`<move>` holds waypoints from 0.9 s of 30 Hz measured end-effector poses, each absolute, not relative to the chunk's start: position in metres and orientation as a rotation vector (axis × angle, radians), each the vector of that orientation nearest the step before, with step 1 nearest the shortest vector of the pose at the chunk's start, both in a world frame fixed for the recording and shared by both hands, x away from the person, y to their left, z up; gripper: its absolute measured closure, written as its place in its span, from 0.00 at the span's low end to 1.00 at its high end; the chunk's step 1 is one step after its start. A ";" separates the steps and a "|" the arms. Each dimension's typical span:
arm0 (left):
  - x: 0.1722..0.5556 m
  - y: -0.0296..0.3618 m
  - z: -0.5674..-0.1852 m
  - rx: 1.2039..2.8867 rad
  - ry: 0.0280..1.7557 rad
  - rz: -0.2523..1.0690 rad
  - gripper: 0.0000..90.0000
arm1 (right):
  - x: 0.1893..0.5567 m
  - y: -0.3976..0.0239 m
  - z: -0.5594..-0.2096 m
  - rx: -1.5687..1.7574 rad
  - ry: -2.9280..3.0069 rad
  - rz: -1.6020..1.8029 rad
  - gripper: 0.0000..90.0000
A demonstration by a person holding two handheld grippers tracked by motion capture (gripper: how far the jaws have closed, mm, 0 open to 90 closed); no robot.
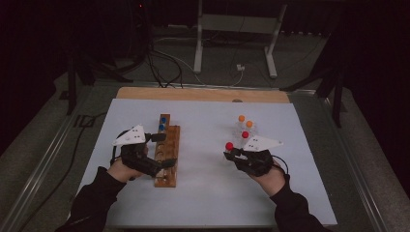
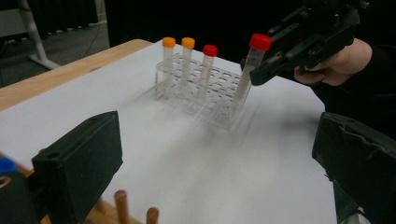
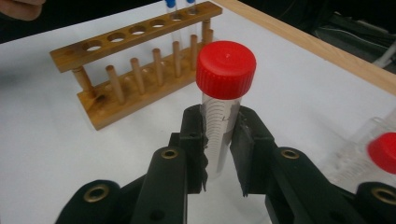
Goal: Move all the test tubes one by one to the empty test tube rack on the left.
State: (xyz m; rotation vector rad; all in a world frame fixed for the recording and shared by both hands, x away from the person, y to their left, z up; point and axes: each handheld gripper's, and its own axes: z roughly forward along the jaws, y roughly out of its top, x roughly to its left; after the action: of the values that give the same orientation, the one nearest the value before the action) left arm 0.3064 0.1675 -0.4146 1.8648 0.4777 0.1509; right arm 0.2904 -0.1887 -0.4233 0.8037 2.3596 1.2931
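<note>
Right gripper view: your right gripper (image 3: 219, 154) clamps red-capped tube (image 3: 223, 100). Left gripper (image 1: 162, 150), jaws apart, straddles wooden rack (image 1: 167, 166) w/ nothing gripped.

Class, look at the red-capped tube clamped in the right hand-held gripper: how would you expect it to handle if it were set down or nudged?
The red-capped tube looks empty and clear, so probably light and rigid. It is round and smooth, so likely to roll if laid flat. Tall and narrow, it would probably tip if stood alone; the right hand-held gripper holds it by its wall, where it might slip.
</note>
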 end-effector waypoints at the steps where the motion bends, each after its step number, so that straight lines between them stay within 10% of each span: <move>1: 0.307 0.165 -0.414 1.869 0.473 0.148 0.03 | 0.290 -0.187 -0.424 0.799 2.364 1.297 0.83; 27: 0.304 0.098 -0.409 1.916 0.276 0.051 0.25 | 0.282 -0.158 -0.436 0.730 2.461 1.312 0.83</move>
State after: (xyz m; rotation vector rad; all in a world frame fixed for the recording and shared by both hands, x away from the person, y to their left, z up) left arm 0.3039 0.0983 -0.4089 1.9158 0.2761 0.0511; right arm 0.2817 -0.1578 -0.4357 0.7298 2.4608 1.3122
